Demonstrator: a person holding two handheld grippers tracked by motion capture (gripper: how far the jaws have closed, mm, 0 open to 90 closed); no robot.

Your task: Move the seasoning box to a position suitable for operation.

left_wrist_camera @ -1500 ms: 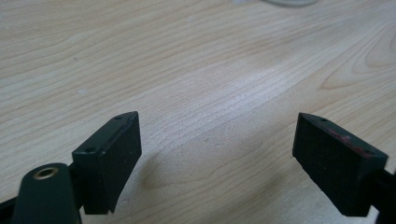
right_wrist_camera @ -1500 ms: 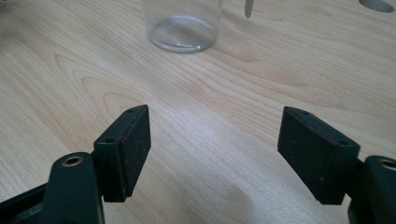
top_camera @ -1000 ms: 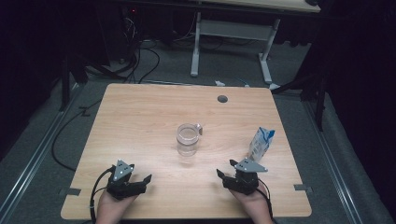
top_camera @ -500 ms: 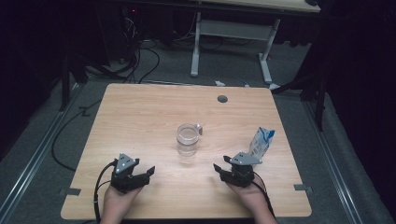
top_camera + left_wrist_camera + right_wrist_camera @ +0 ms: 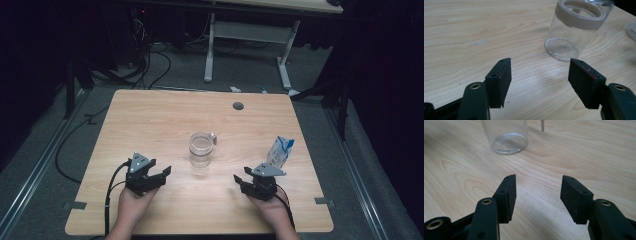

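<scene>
The clear glass jar (image 5: pixel 201 149) stands on the surface ahead of and between both hand-held grippers, left (image 5: pixel 159 176) open, right (image 5: pixel 241 180) open, jaws just narrowing slightly on nothing; likely rigid, slippery, breakable, best gripped mid-wall

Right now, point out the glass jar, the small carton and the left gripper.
glass jar (image 5: pixel 200 150): high view, on its clear side wall.
small carton (image 5: pixel 280 152): high view, on its blue-and-white front face.
left gripper (image 5: pixel 539 75): left gripper view, midway between its open fingertips.
</scene>
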